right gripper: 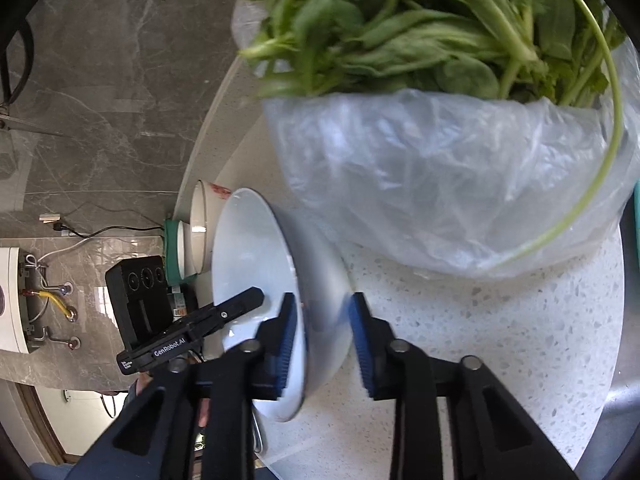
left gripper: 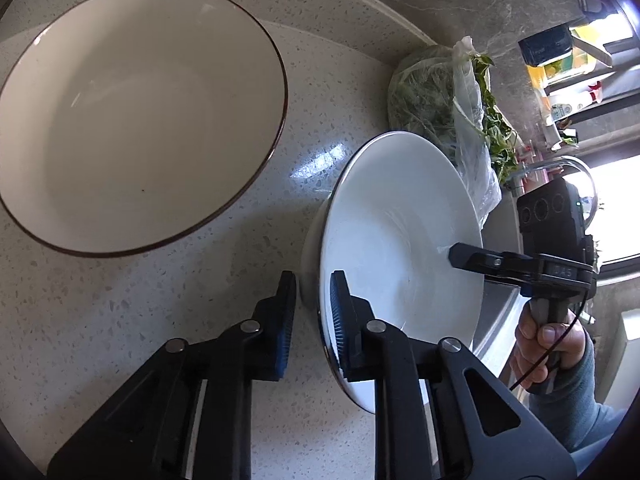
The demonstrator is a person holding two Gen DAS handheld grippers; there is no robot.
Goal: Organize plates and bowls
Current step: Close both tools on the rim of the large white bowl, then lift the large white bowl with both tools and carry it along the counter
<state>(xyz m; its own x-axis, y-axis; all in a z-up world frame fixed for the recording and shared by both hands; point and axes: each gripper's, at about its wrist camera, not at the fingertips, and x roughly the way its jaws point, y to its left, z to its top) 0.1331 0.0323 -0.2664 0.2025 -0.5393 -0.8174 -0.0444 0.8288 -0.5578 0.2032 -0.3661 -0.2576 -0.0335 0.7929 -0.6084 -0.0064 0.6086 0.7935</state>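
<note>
A white deep bowl sits low over the speckled counter. My left gripper straddles its near rim, one blue pad inside and one against the outer wall, shut on it. Across the bowl, my right gripper clamps the opposite rim. In the right wrist view the right gripper has a pad on each side of the wall, and the left gripper shows beyond. A large cream bowl with a brown rim stands to the left.
A plastic bag of leafy greens lies right behind the white bowl. A cream bowl and a green-sided one show on edge beyond it. A person's hand holds the right gripper's handle; a tap stands behind.
</note>
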